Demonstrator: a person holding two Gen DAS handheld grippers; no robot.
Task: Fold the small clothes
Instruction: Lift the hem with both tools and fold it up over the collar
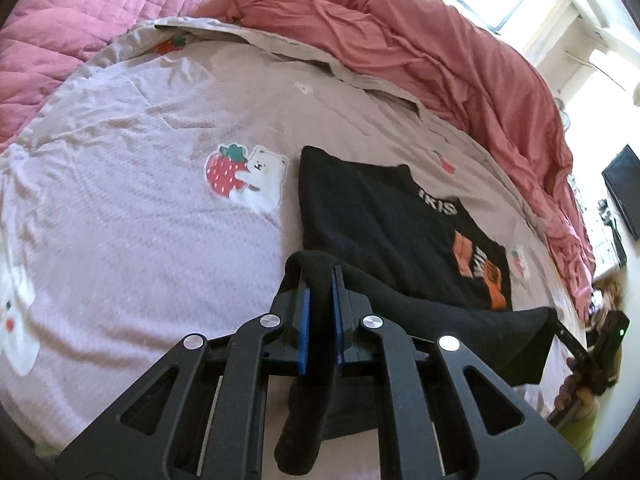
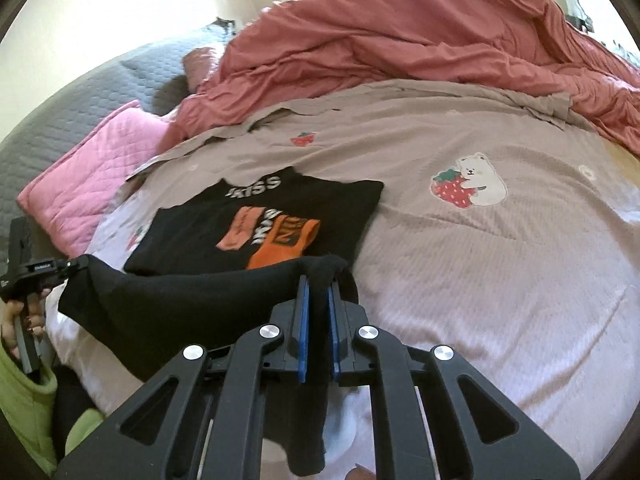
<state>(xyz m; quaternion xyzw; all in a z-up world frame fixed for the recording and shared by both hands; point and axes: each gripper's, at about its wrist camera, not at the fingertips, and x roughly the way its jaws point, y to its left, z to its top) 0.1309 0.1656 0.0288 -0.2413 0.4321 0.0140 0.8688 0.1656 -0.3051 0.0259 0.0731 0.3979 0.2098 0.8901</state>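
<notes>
Left wrist view
- Left claw: our left claw is pinched tight on one bottom corner of the black shirt, with cloth bunched between its blue pads.
- Shirt: the top part lies flat on the bed sheet. The bottom edge hangs lifted between our two claws.
- Other claw: at the far right edge we see our right claw holding the other corner, with a hand under it.
- Step: we think we are folding the bottom of the shirt up over its top part.
- Around: a strawberry bear picture is just beside the shirt. A red blanket is heaped behind it, and a pink pillow lies at the far left.

Right wrist view
- Right claw: our right claw is pinched shut on its corner of the shirt.
- Shirt print: white letters and an orange patch face up.
- Other claw: our left claw holds the far corner at the left, gripped by a hand in a green sleeve.
- Next move: we should carry both corners forward together, keep the edge straight, and lay it near the collar.
- In the way: nothing sits on the shirt. The red blanket is well apart. A loose flap hangs under our claw and could tuck in crooked.
</notes>
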